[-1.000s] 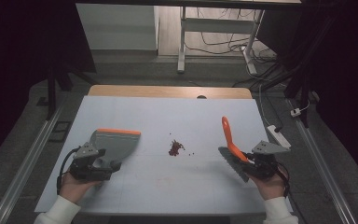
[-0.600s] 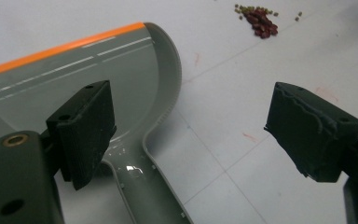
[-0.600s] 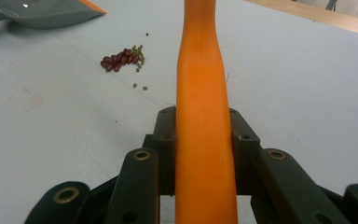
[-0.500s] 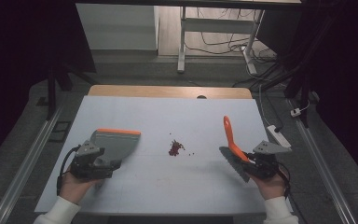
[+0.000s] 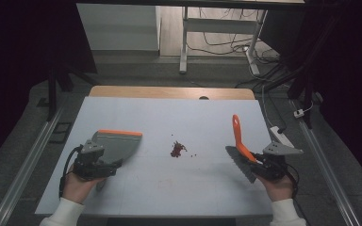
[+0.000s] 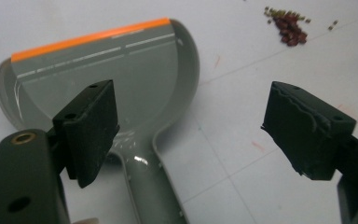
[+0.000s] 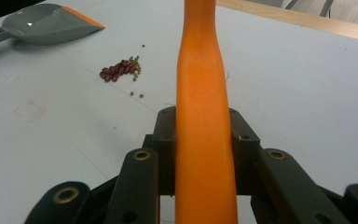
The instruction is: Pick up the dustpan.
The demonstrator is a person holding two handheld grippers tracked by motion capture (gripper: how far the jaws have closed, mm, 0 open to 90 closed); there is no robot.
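Observation:
A grey dustpan with an orange lip lies on the left of the white table. My left gripper stands open at its handle. In the left gripper view the jaws are wide apart above the dustpan, whose handle runs below the left jaw. A small pile of dark red and green beans lies mid-table. My right gripper is shut on the orange handle of a brush, whose dark bristles point down to the left. In the right gripper view the brush handle rises between the jaws, with the beans beyond.
A wooden strip runs along the table's far edge. A white power strip lies just off the right edge. Table legs and cables stand on the floor behind. Metal rails run along both sides.
The brush and my right gripper have shifted slightly to the right. The dustpan and my left gripper stay in place.

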